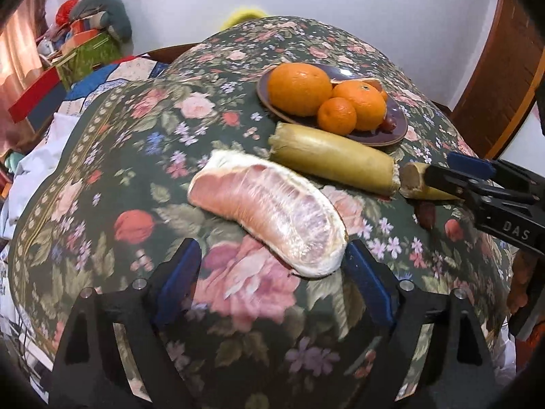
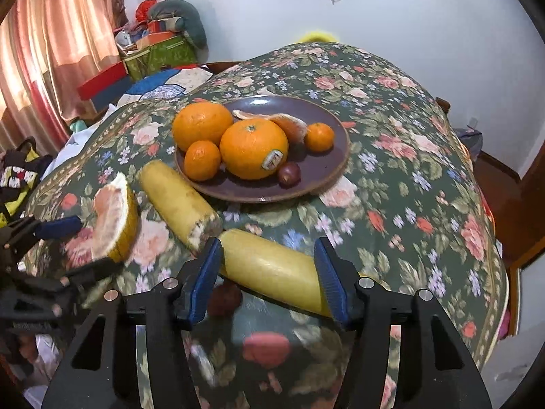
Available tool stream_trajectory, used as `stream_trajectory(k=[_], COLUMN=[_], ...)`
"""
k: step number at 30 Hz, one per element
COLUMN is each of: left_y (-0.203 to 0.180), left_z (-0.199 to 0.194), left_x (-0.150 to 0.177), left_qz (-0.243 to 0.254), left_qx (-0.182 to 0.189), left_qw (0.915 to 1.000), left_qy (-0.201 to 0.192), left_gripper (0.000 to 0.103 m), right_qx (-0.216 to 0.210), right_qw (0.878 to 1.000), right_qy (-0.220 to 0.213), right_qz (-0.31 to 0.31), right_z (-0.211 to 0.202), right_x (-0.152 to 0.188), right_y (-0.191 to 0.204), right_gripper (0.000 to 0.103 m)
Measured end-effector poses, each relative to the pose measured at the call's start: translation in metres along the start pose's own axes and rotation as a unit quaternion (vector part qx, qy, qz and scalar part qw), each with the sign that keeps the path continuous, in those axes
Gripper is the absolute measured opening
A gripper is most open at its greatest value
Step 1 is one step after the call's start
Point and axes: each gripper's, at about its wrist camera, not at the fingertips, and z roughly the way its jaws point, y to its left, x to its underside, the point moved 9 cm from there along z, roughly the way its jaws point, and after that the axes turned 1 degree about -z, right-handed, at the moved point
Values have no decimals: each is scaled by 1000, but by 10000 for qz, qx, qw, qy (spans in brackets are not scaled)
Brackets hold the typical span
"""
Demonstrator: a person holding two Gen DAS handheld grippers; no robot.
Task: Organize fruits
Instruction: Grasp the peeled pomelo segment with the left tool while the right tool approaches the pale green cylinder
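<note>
Two grippers are entered nearest. Left gripper (image 1: 272, 266): jaws set wide, nothing gripped; the near tip of the pomelo wedge (image 1: 269, 218) lies between the fingers, close to the right one, though contact cannot be told. Right gripper (image 2: 269, 272): jaws half open, straddling the near cane piece (image 2: 272, 269); the pads appear to stand just clear of it, so no grip is judged. A small dark fruit (image 2: 224, 298) is noted under that piece.

Step in hand, as judged: loose fruit is being picked from the cloth (image 2: 391, 187) for the plate (image 2: 327, 167). The next move calls for closing on the wedge or cane, lifting, and setting down in the plate's free right part.

Farther: a second cane piece (image 2: 177, 197), just left of the plate. On the plate: oranges, mandarins, a peeled segment, one dark fruit.

Writing: "DAS" on the right gripper body (image 1: 514, 235); a sticker (image 2: 272, 159) on the middle orange (image 2: 252, 148), unreadable.
</note>
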Motion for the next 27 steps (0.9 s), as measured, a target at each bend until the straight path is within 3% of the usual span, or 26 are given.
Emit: stream_trajectory(k=[7,10,19,27], left_y=[3,-2,-13,-15], left_z=[-6,-6,14,21], left_x=[5,-1,-14,-18], left_qz=[-180,-297,-211,-153], left_qx=[210,431,342,294], left_qw=[9996,9985,9991,9994], left_qy=[94,138,152,66], left_gripper=[85,85,85,85], right_qx=[116,-56,-345,-601], right_qw=[9993,9979,9940,9912], right_qy=[110,115,389,385], right_qz=[347,642,967,1115], right_z=[-15,-21,-12,4], right_x=[14,21,38,21], right_y=[-25,-30,-34,-32], right_gripper=[48,48,51,51])
